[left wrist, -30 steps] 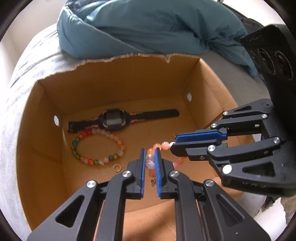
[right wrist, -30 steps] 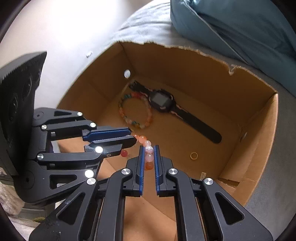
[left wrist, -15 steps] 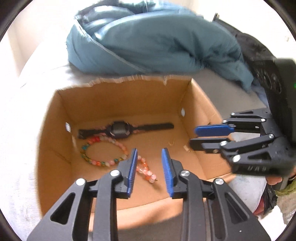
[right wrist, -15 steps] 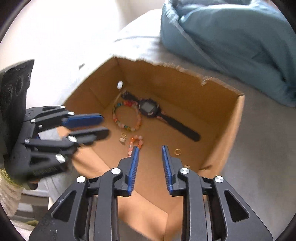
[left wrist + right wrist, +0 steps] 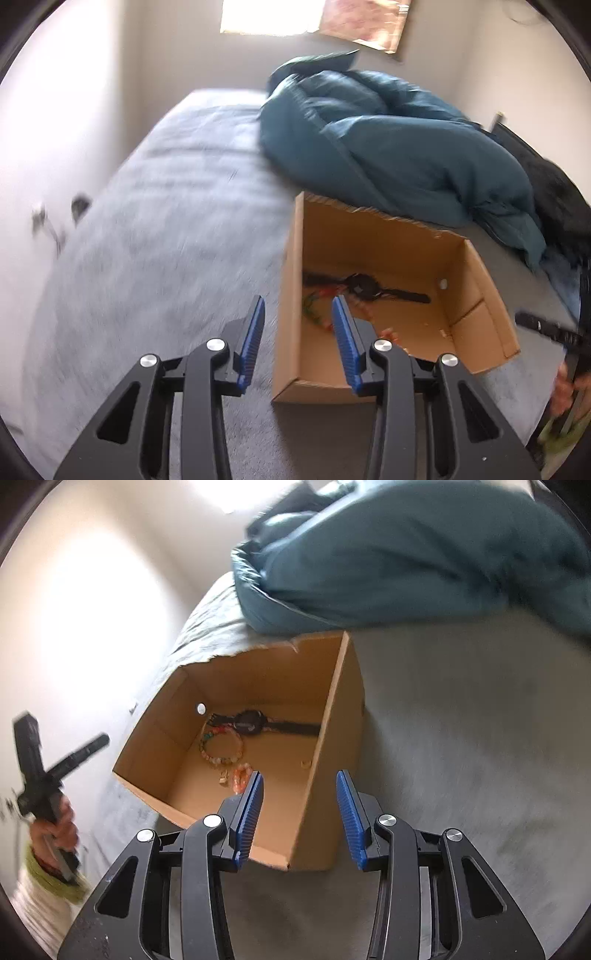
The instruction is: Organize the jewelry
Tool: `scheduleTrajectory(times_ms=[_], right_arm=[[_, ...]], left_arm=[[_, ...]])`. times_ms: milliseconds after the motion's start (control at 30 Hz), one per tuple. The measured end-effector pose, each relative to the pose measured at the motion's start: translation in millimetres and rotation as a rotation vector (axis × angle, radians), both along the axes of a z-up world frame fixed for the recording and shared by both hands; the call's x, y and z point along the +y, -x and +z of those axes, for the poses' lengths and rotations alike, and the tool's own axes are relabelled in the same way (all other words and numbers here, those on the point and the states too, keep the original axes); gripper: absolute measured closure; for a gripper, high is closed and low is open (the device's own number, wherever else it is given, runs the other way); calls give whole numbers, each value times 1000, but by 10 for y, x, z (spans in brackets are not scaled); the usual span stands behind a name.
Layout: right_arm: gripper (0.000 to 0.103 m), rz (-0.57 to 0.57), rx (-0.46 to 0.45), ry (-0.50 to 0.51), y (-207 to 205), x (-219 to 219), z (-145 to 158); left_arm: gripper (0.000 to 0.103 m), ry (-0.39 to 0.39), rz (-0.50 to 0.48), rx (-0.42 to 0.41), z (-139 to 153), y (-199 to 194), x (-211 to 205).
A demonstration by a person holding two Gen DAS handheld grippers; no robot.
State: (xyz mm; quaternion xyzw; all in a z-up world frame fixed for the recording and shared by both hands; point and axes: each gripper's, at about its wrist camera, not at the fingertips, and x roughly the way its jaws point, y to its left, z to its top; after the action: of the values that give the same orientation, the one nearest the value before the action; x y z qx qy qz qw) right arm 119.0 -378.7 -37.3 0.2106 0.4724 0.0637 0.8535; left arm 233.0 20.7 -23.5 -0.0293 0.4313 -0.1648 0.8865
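Note:
An open cardboard box (image 5: pixel 286 332) (image 5: pixel 343 738) stands on the grey bed. On its floor lie a black watch (image 5: pixel 365 286) (image 5: pixel 251 720), a multicoloured bead bracelet (image 5: pixel 221 746) and an orange bead bracelet (image 5: pixel 242 777) (image 5: pixel 388 334). A small gold ring (image 5: pixel 304 763) and a charm (image 5: pixel 222 775) lie there too. My left gripper (image 5: pixel 298 306) hangs above the box's left wall, jaws opening, nothing between them. My right gripper (image 5: pixel 300 779) hangs over the near right corner, jaws opening and empty. Each gripper shows blurred at the edge of the other's view.
A crumpled teal duvet (image 5: pixel 388 147) (image 5: pixel 406 554) lies right behind the box. Grey bedding (image 5: pixel 166 221) stretches to the left of the box and to its right (image 5: pixel 461 720). A pale wall runs along the bed's left side. A hand (image 5: pixel 55 830) holds the left gripper.
Both grippers have let go of the orange bead bracelet, which now lies on the box floor. They have opened, pulled back up out of the box and moved apart.

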Motion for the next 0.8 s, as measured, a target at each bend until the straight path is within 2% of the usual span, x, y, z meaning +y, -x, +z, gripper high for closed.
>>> scheduleTrajectory(times_ms=[100, 200, 300, 367, 467, 567, 800], right_arm=[[63, -35, 53, -25, -36, 20, -184], [63, -40, 81, -27, -56, 42, -228], [72, -25, 109, -18, -92, 124, -309], [78, -15, 126, -14, -101, 154, -362], [79, -10, 126, 4, -89, 157, -380], [80, 0, 129, 14, -89, 167, -382], [80, 25, 140, 36, -132, 162, -388]], left_arm=[[67, 53, 40, 82, -221, -118, 86], [67, 82, 54, 112, -347, -115, 110], [69, 90, 66, 126, -411, -97, 97], [76, 98, 64, 135, -443, -102, 98], [84, 119, 41, 150, -456, -82, 36], [85, 71, 46, 122, -426, -31, -44], [85, 65, 60, 114, -415, 127, -72]])
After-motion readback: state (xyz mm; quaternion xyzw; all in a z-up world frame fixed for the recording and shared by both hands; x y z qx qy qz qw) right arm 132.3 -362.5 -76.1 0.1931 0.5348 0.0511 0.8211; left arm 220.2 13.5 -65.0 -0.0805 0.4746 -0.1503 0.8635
